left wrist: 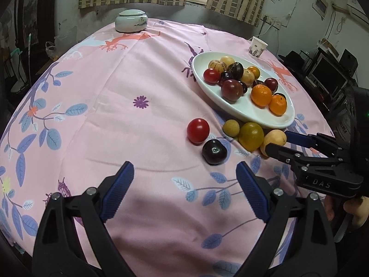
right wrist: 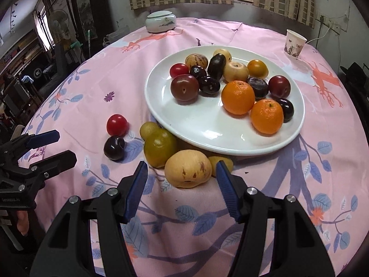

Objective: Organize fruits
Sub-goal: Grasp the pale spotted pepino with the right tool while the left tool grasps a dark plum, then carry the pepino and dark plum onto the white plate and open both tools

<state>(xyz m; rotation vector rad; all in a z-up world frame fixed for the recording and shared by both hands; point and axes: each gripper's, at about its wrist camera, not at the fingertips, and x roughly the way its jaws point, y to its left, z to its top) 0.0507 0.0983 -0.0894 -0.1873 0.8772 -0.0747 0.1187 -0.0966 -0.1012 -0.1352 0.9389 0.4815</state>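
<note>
A white plate holds several fruits: oranges, plums, a red tomato and pale melons. Loose fruits lie on the pink cloth in front of it: a red tomato, a dark plum, a small green fruit, a larger green fruit and a tan melon. My right gripper is open with the tan melon between its fingers. My left gripper is open and empty, just short of the dark plum.
A lidded ceramic jar stands at the table's far edge. A paper cup stands at the far right. A small yellow fruit lies under the plate's near rim. The round table drops off on all sides.
</note>
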